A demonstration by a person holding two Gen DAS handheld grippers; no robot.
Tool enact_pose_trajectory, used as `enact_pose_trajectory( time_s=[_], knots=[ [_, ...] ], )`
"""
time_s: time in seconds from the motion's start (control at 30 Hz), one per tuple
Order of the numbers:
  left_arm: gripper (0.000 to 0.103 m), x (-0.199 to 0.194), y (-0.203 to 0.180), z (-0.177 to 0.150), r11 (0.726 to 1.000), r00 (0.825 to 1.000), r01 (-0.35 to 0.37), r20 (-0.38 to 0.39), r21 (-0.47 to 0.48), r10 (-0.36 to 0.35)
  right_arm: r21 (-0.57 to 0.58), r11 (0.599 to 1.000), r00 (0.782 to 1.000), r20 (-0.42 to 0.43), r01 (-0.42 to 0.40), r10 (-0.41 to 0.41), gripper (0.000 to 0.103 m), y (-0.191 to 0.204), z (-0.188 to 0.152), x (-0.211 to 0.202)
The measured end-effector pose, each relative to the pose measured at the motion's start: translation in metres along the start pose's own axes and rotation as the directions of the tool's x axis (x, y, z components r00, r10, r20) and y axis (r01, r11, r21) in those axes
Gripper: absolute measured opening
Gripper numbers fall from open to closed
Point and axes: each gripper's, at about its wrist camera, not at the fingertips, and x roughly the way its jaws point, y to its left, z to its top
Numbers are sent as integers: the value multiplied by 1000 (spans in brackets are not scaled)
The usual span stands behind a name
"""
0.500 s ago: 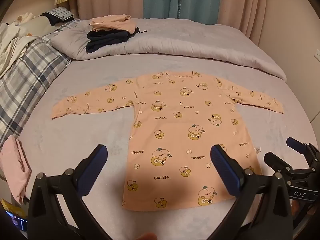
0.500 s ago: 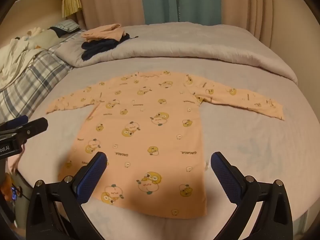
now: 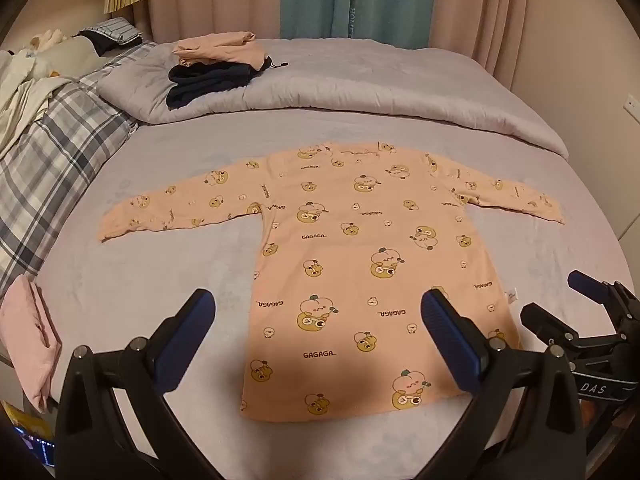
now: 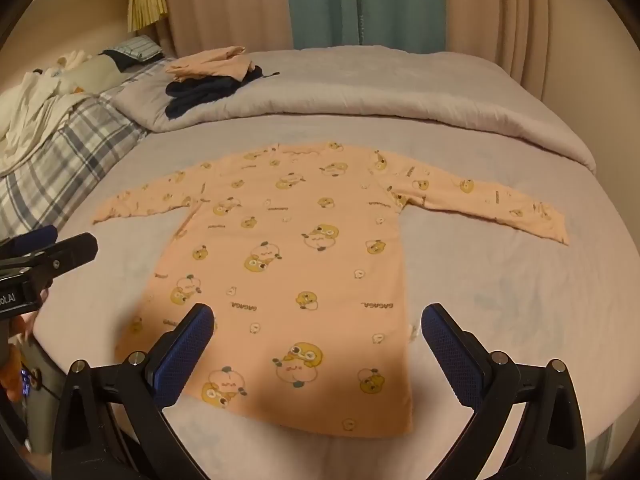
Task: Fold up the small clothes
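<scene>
Peach long-sleeve shirt (image 3: 360,280) flat on bed (image 3: 140,300) ahead of my left tongs (image 3: 316,316) and right tongs (image 4: 316,320), both wide open, empty. Folding probably unstarted; next, grab a sleeve.

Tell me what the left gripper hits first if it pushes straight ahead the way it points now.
Probably the peach cartoon-print shirt lying flat on the bed. The left gripper, jaws open and empty, aims at its lower half; height above the fabric is unclear.

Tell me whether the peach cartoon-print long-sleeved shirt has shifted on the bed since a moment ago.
No. The peach cartoon-print shirt sits just as far from the rolled grey duvet, both sleeves spread flat.
</scene>
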Motion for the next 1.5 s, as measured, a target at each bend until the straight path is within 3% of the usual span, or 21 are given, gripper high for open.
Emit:
enact_pose_trajectory(
  time_s=[1.5],
  knots=[
    [103,4,1,-4,1000,1000,7,-8,8,-7,-17,1000,1000,1,2,-2,103,1,-5,3]
  ],
)
